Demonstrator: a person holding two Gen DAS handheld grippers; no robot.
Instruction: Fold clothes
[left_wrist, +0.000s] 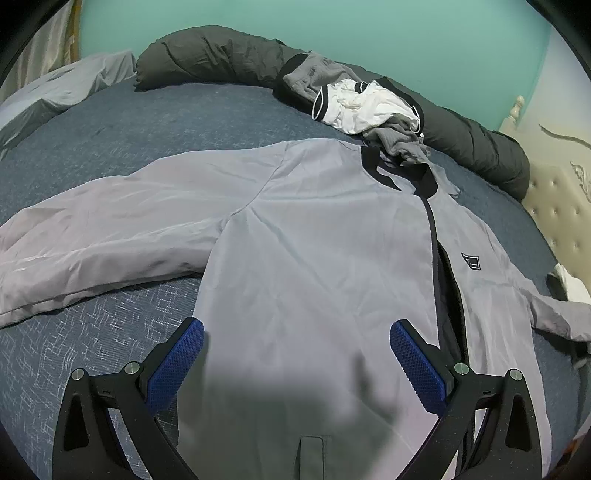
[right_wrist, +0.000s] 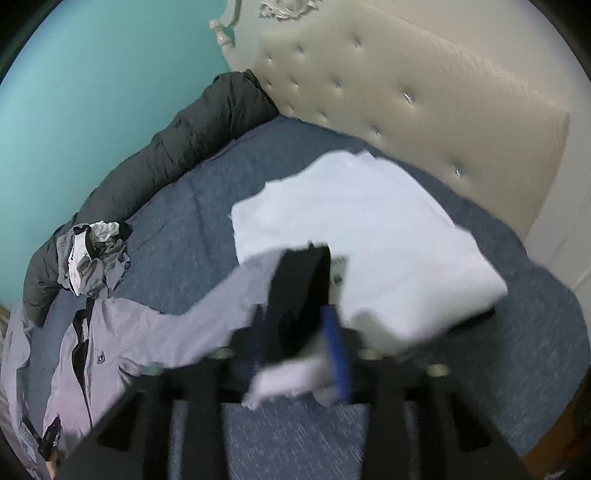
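One jacket (left_wrist: 314, 236) under open left tool (left_wrist: 297, 354)

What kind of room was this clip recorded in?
Most likely a bedroom: clothes are being folded on a bed with a blue sheet, a tufted cream headboard stands at one end, and a dark rolled duvet lies along the teal wall.

Our right gripper (right_wrist: 295, 332) is clamped on the grey jacket's (right_wrist: 110, 332) black-cuffed sleeve (right_wrist: 229, 295), lifted over the blue bed (right_wrist: 207, 177); a folded white garment (right_wrist: 369, 236) lies near the headboard (right_wrist: 406, 92).
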